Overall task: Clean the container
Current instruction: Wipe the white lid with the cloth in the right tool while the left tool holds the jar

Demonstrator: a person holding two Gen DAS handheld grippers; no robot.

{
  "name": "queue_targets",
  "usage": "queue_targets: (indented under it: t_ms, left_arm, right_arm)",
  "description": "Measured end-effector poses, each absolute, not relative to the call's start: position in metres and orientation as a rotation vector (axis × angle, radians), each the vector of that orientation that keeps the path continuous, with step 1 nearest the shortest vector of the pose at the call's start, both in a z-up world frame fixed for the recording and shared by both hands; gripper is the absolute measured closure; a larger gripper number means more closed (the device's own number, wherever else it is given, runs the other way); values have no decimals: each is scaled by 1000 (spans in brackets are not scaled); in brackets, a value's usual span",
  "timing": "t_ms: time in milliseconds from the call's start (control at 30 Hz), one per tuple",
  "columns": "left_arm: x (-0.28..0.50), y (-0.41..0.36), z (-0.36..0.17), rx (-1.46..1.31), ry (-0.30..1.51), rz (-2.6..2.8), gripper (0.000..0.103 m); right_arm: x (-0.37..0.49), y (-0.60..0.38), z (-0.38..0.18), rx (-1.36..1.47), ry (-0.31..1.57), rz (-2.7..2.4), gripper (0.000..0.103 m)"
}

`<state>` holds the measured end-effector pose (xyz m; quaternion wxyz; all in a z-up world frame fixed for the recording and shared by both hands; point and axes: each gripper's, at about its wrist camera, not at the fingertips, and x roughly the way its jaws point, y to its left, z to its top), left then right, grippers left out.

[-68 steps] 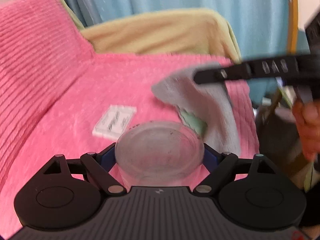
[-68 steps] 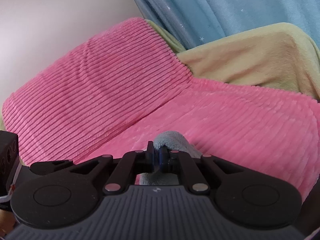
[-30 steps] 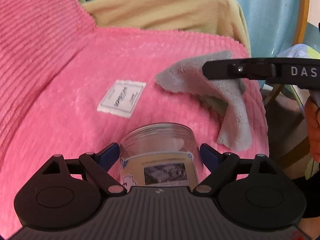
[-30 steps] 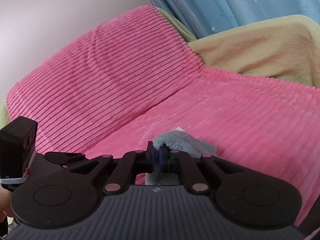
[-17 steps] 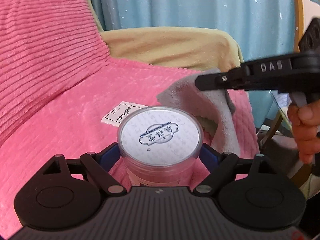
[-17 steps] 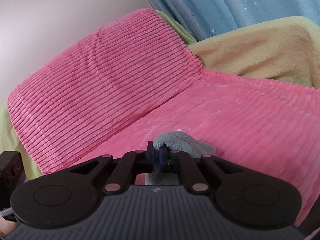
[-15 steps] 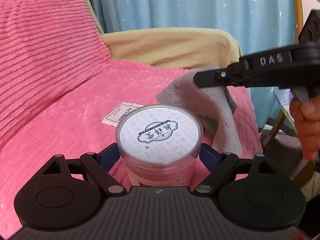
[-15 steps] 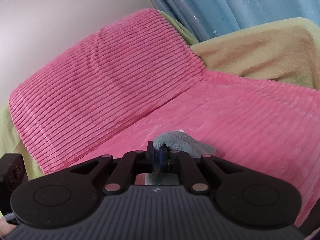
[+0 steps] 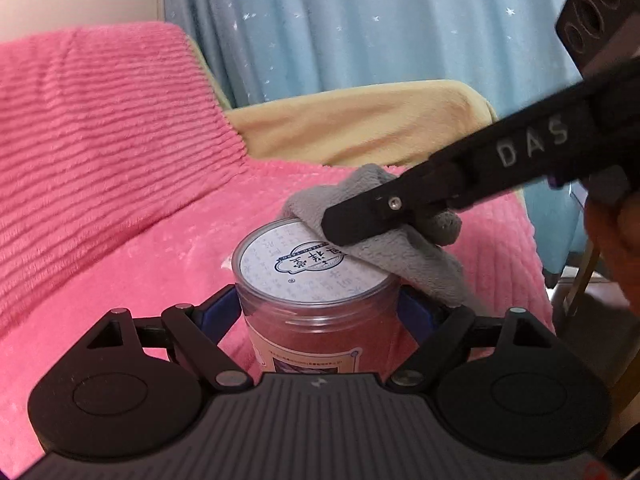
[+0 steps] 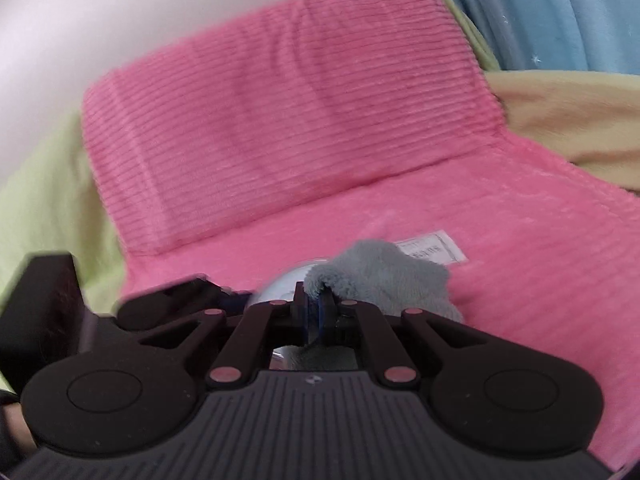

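Note:
A clear round plastic container (image 9: 316,312) with a white printed lid stands upright between my left gripper's blue pads; the left gripper (image 9: 316,304) is shut on its sides. A grey cloth (image 9: 384,232) lies across the lid's far right part, and the right gripper (image 9: 340,228) is shut on it and comes in from the right. In the right wrist view the right gripper (image 10: 316,312) pinches the grey cloth (image 10: 380,276), and a sliver of the container lid (image 10: 280,284) shows just under it. The left gripper's body (image 10: 168,300) sits at the lower left there.
A pink ribbed blanket (image 9: 120,184) covers the seat and backrest of a sofa. A yellow-tan armrest (image 9: 360,120) and blue star-print curtain (image 9: 360,20) lie behind. A white fabric label (image 10: 432,252) is sewn on the blanket. A person's hand (image 9: 616,248) holds the right gripper.
The right gripper has swung down and left, bringing the grey cloth onto the container's lid. Earlier the container was turned so its lid came to face up.

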<state>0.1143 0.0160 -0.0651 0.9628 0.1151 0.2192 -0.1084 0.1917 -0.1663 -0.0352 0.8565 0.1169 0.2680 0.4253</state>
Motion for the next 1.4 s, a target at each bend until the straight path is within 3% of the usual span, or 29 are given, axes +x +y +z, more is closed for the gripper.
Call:
queue_targets:
  t_ms: [533, 833, 1033, 1400]
  left_arm:
    - [117, 28, -71, 188, 419, -244, 19]
    - [118, 27, -71, 191, 412, -252, 19]
    - [118, 22, -69, 203, 413, -244, 19]
    - [116, 20, -67, 204, 412, -237, 19]
  right_arm:
    - [206, -117, -39, 279, 582, 1027, 102]
    - [201, -131, -40, 198, 521, 877, 101]
    - [190, -154, -46, 278, 614, 1007, 101]
    - [191, -135, -47, 274, 605, 1036, 102]
